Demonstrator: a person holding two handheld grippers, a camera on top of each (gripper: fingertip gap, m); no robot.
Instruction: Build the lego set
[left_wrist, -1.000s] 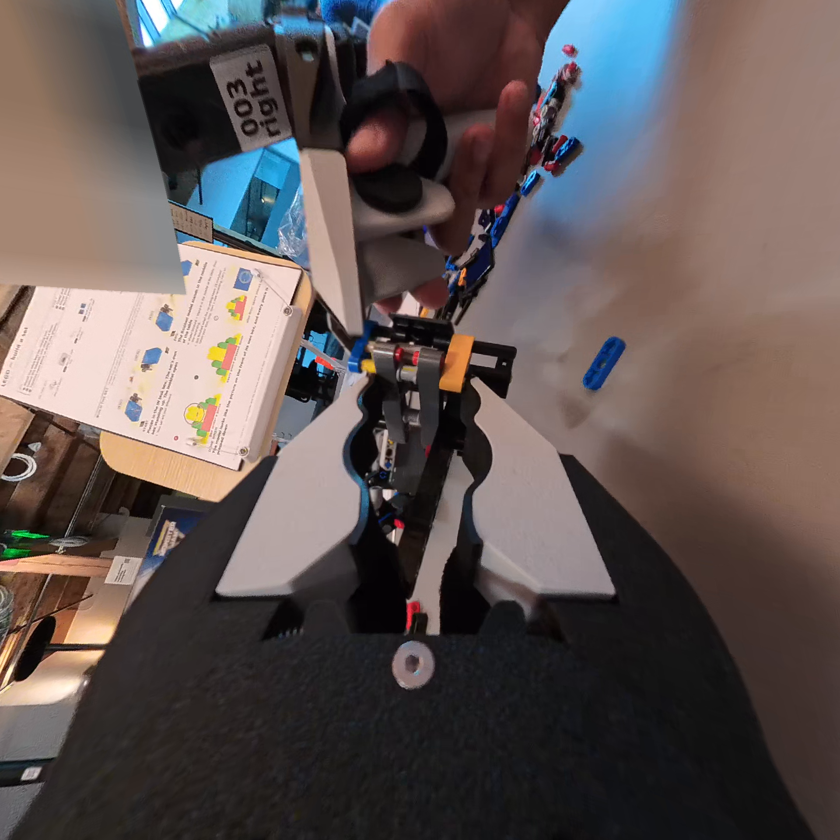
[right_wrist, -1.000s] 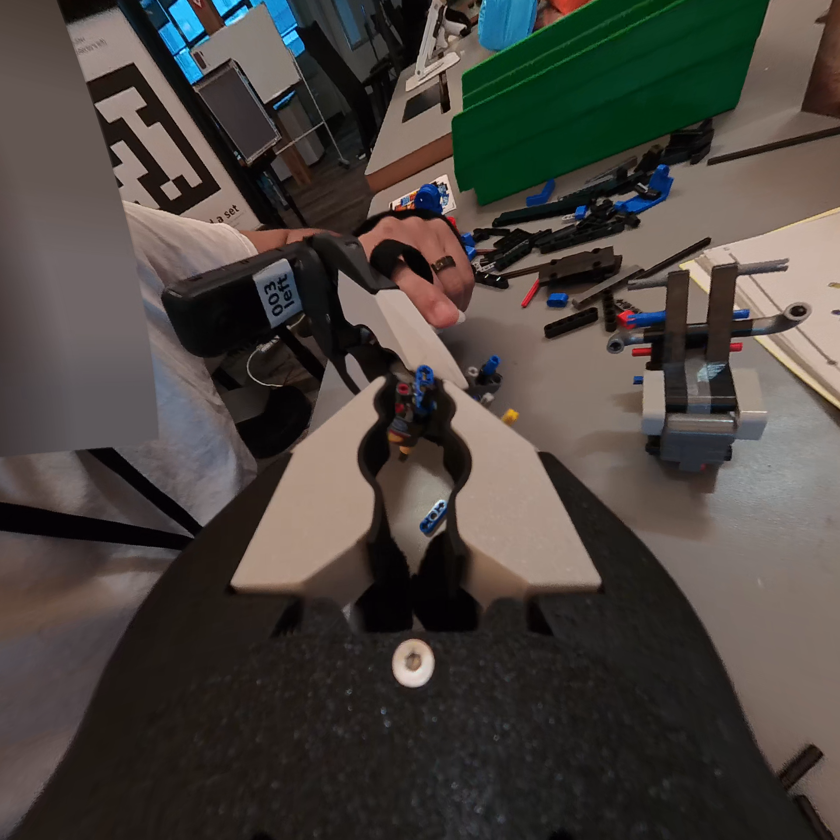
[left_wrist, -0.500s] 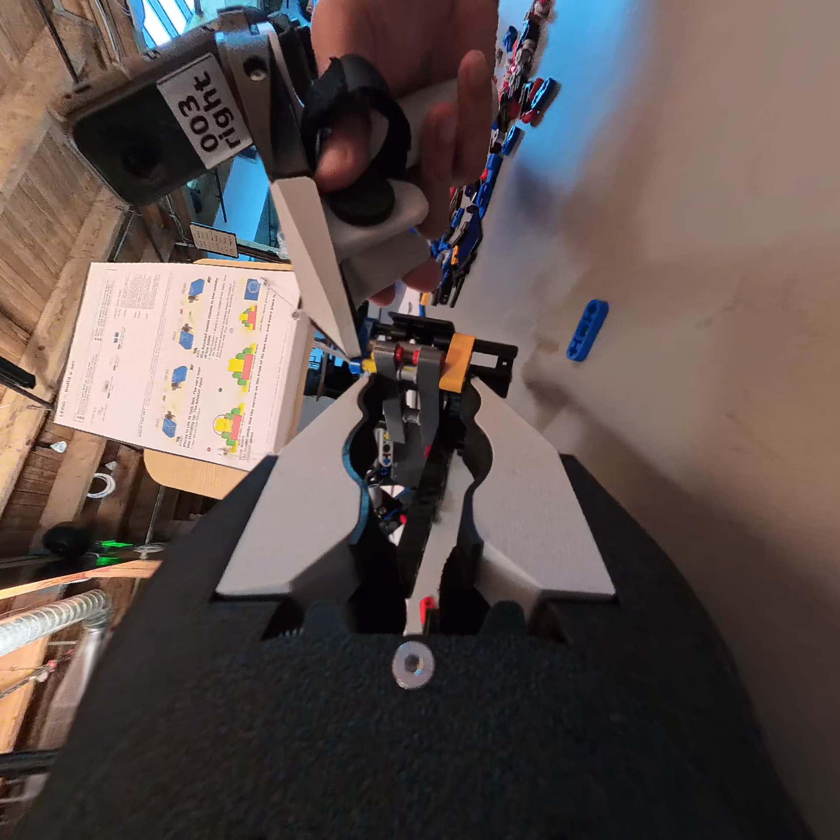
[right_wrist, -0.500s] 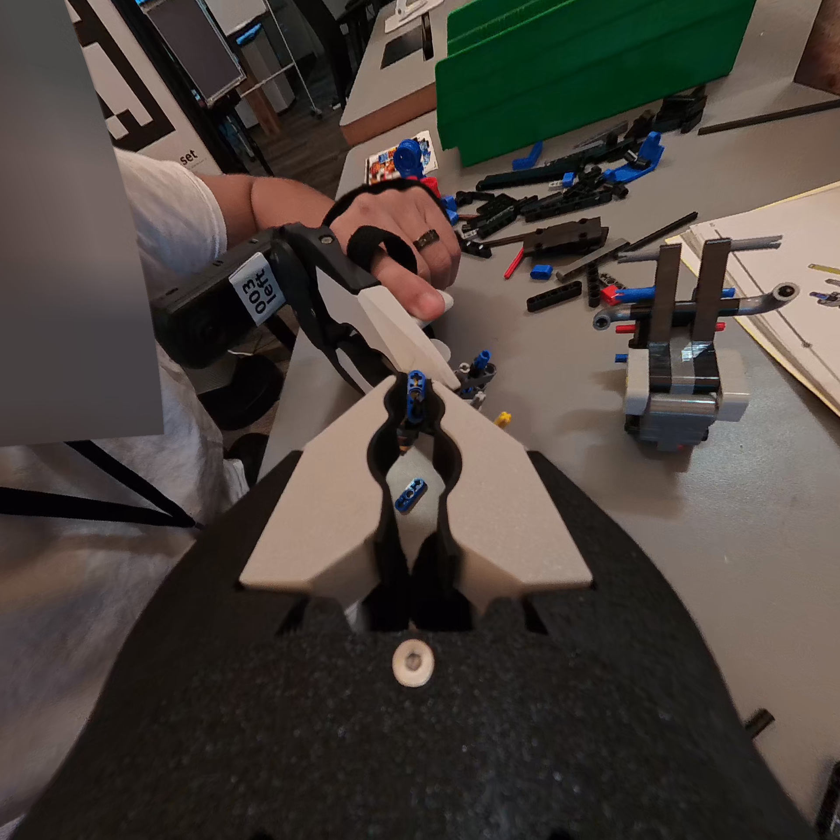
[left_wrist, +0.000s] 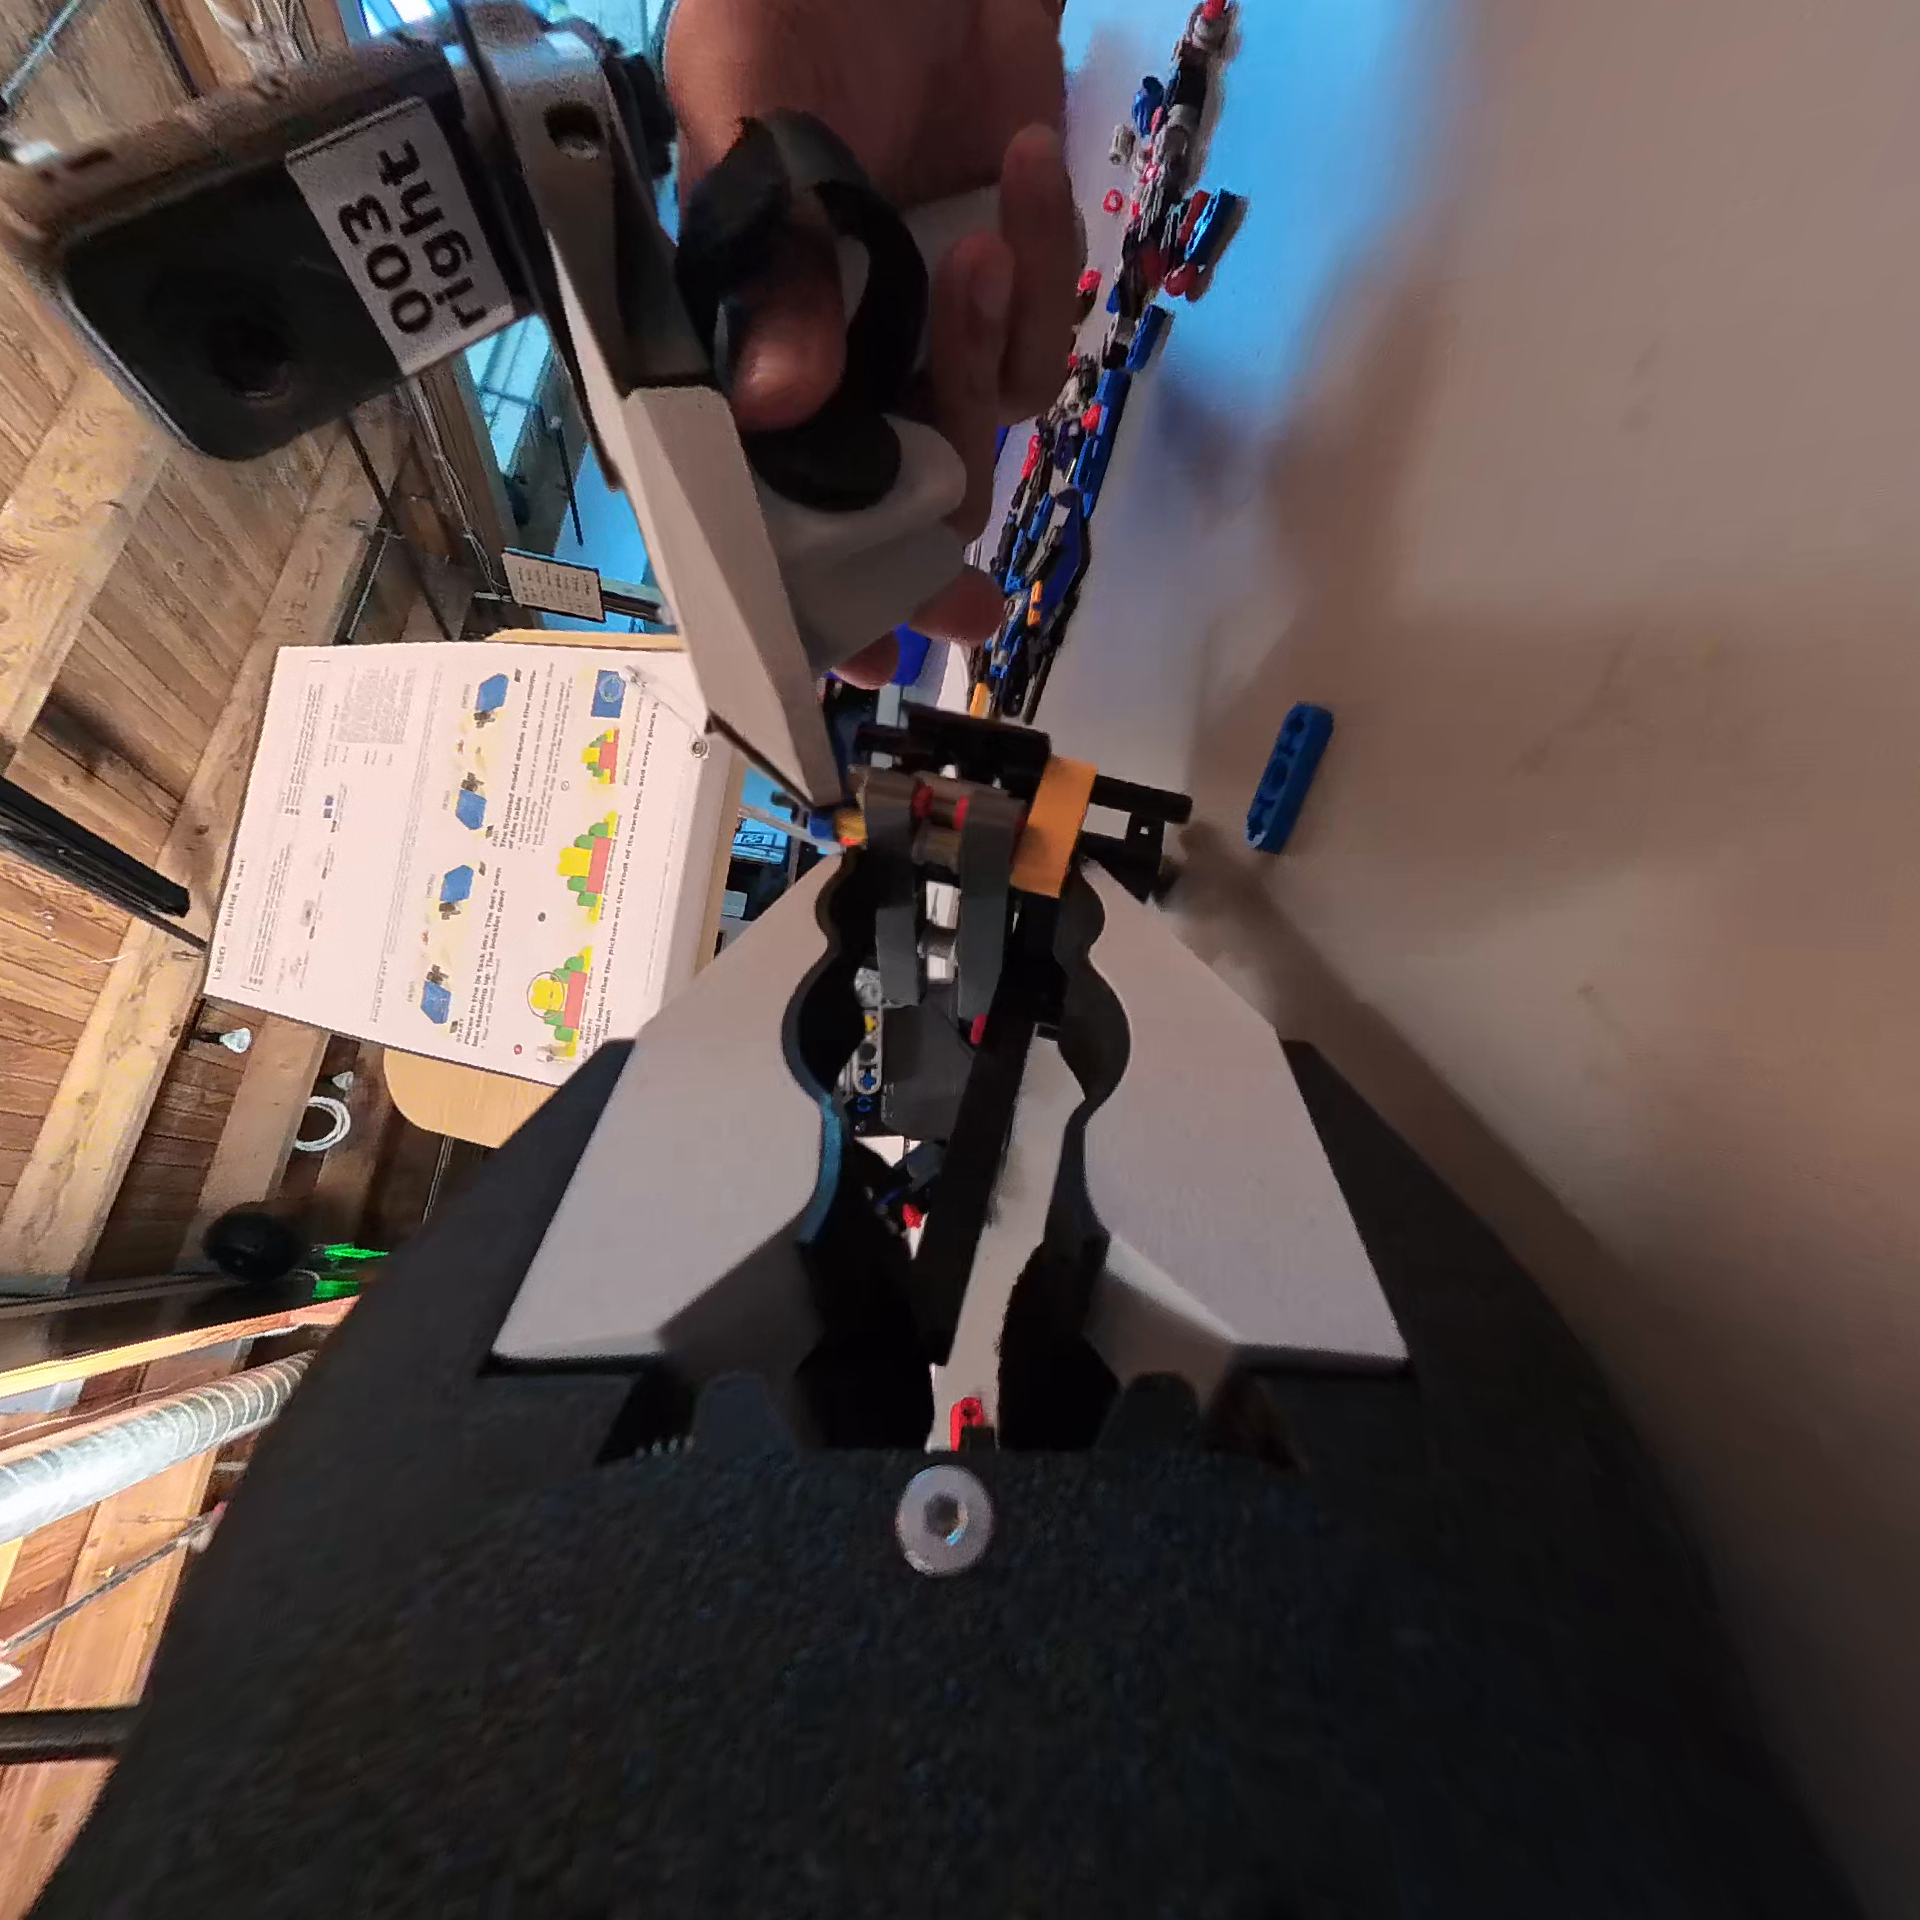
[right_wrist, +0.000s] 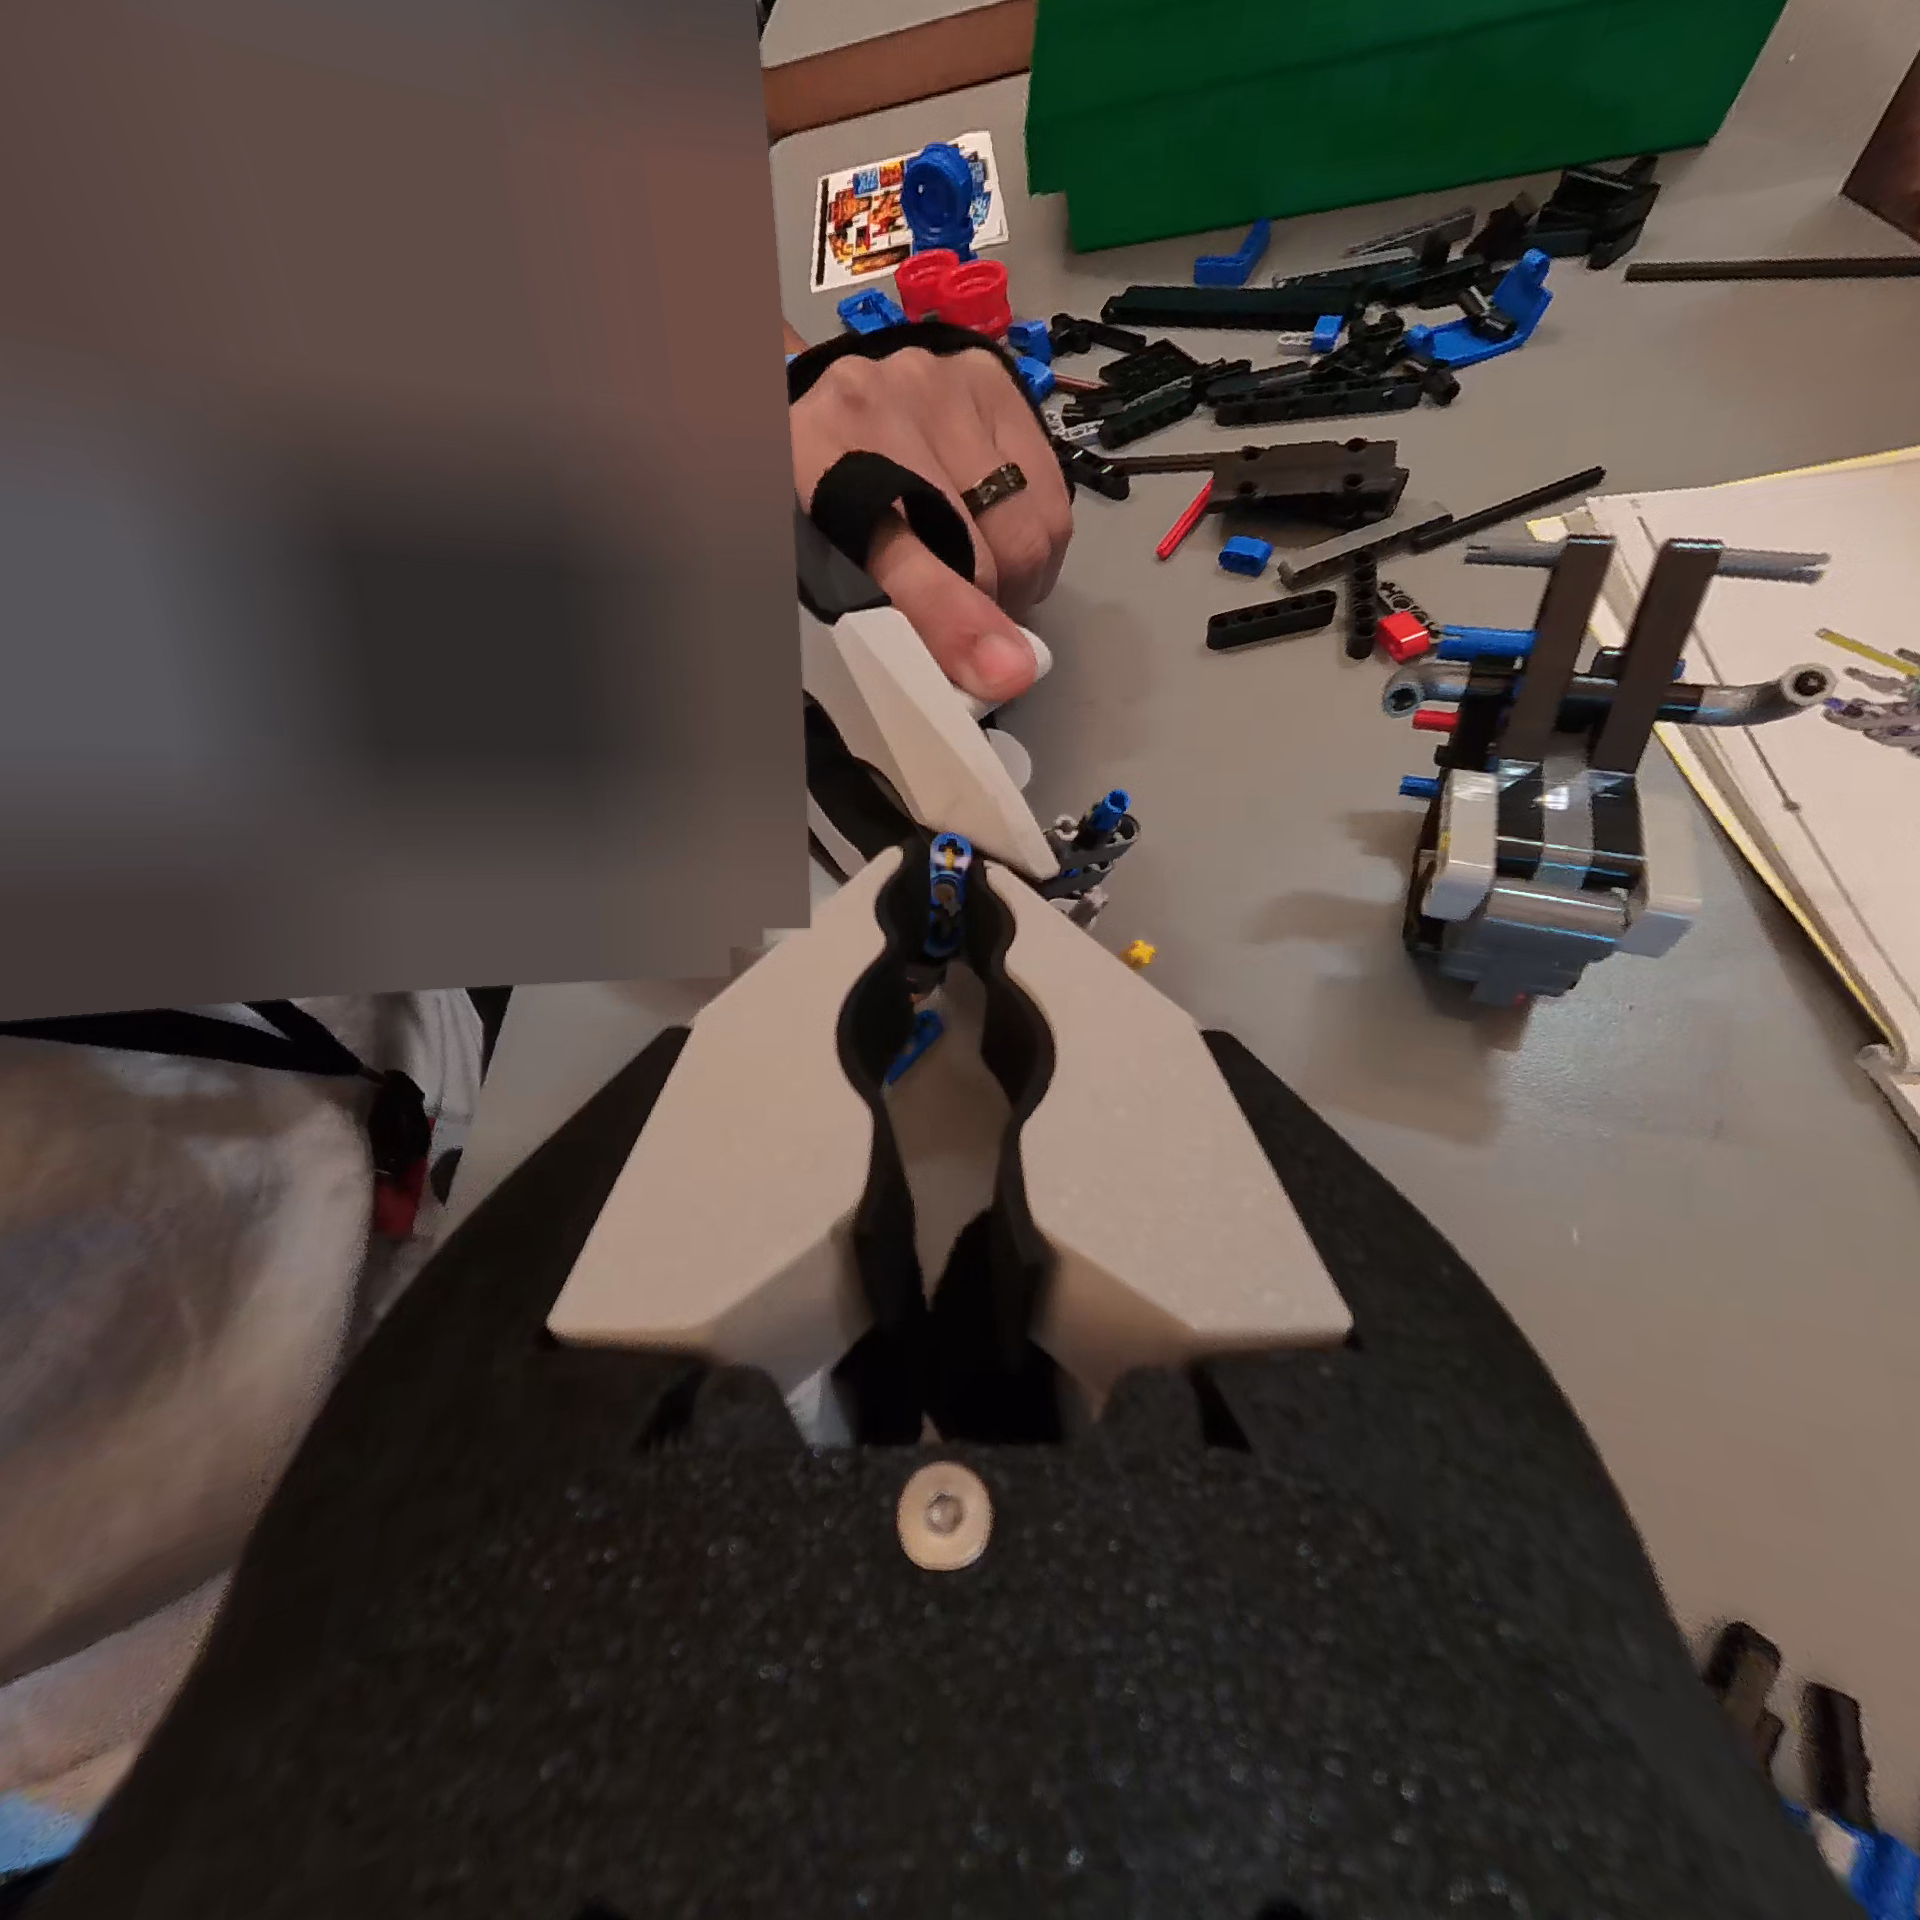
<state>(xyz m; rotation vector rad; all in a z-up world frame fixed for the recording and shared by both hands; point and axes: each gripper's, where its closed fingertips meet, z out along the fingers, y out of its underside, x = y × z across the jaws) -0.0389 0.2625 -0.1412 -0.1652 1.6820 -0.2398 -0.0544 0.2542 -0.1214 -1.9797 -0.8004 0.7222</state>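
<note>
With our left gripper (left_wrist: 961, 883) clamping the black-and-grey lego assembly (left_wrist: 966, 831), we should press the small blue pin piece (right_wrist: 948, 883) pinched in our right gripper's (right_wrist: 945, 878) narrow fingers straight in.

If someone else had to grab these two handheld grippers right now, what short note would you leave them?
Left gripper: shut on the black, grey and orange lego sub-assembly, held in the air.
Right gripper: shut on a small blue lego connector, tips meeting the sub-assembly's end.
On the grey table: grey and black partial model, loose black, blue and red parts pile, open instruction booklet.
Done: two sub-assemblies.
Left: seat the connector, continue building.
</note>
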